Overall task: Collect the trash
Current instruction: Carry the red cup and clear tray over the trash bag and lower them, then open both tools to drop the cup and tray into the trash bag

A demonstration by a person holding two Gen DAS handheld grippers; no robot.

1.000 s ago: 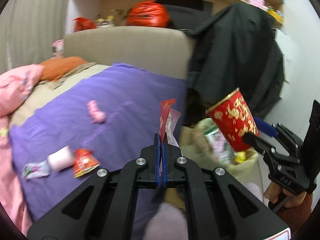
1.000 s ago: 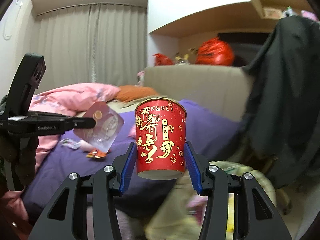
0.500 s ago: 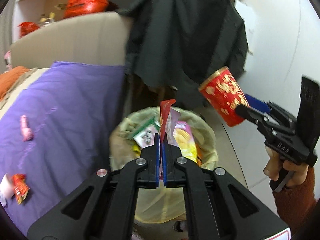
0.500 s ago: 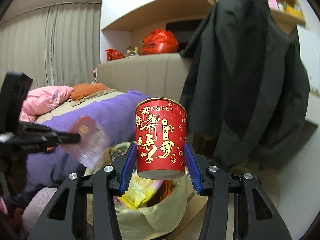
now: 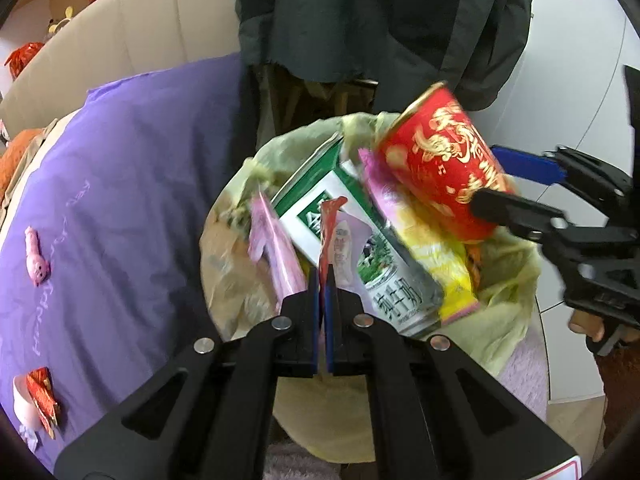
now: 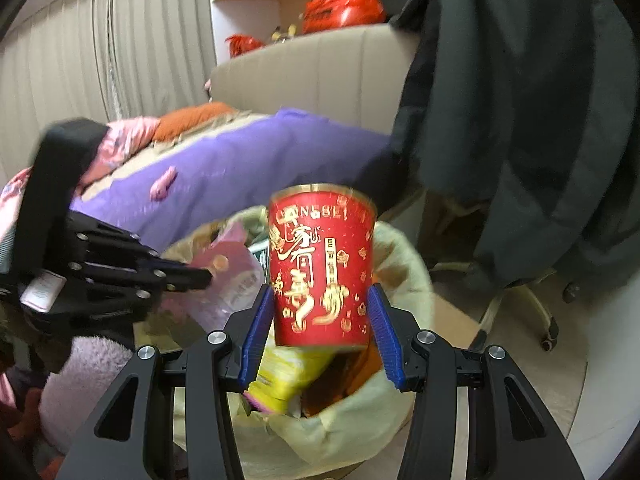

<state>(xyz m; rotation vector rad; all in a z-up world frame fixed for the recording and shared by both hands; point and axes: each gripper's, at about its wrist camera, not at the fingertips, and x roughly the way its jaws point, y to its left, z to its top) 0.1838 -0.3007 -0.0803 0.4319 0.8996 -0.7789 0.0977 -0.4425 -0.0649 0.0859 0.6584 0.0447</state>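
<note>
My left gripper (image 5: 322, 280) is shut on a thin red and clear wrapper (image 5: 340, 240) and holds it over the trash bin (image 5: 224, 256), which is lined with a yellowish bag and full of cartons and packets. My right gripper (image 6: 318, 320) is shut on a red cup with gold print (image 6: 322, 264), held over the same bin (image 6: 404, 264). The cup also shows in the left wrist view (image 5: 440, 168), tilted above the bin's right side. The left gripper and wrapper (image 6: 228, 280) show at the left in the right wrist view.
A purple bedspread (image 5: 120, 184) lies left of the bin with a pink scrap (image 5: 36, 256) and a red wrapper (image 5: 40, 396) on it. A dark coat (image 5: 380, 16) hangs behind the bin. A chair base with castors (image 6: 536, 312) stands at the right.
Both grippers have swung from over the bed to above the bin and lowered toward it. Each still holds its piece of trash.
</note>
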